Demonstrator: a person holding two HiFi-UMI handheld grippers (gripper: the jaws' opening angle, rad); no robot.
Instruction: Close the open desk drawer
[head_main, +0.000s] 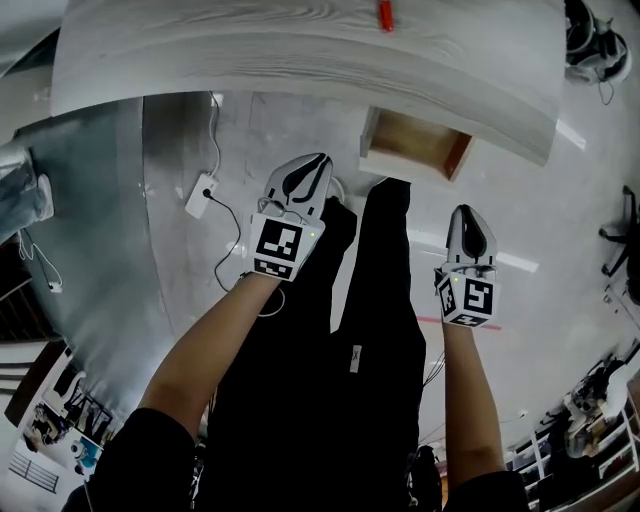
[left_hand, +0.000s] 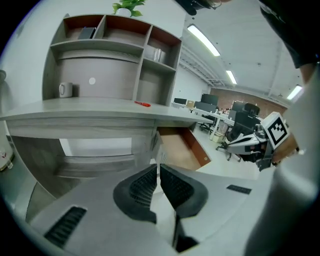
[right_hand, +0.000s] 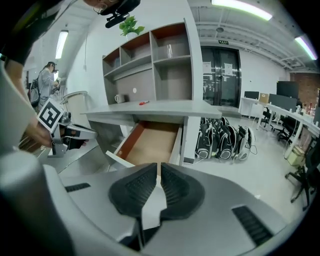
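An open wooden drawer juts out from under the pale desk top; its brown inside also shows in the left gripper view and in the right gripper view. My left gripper hangs shut and empty, short of the drawer and to its left. Lower and to the right of the drawer, my right gripper is shut too, with nothing in it. Neither touches the drawer. In the left gripper view the right gripper shows at the right.
A red pen lies on the desk top. A white power strip with cables lies on the floor under the desk. A shelf unit stands on the desk. Black bags sit beside the desk, office chairs further off.
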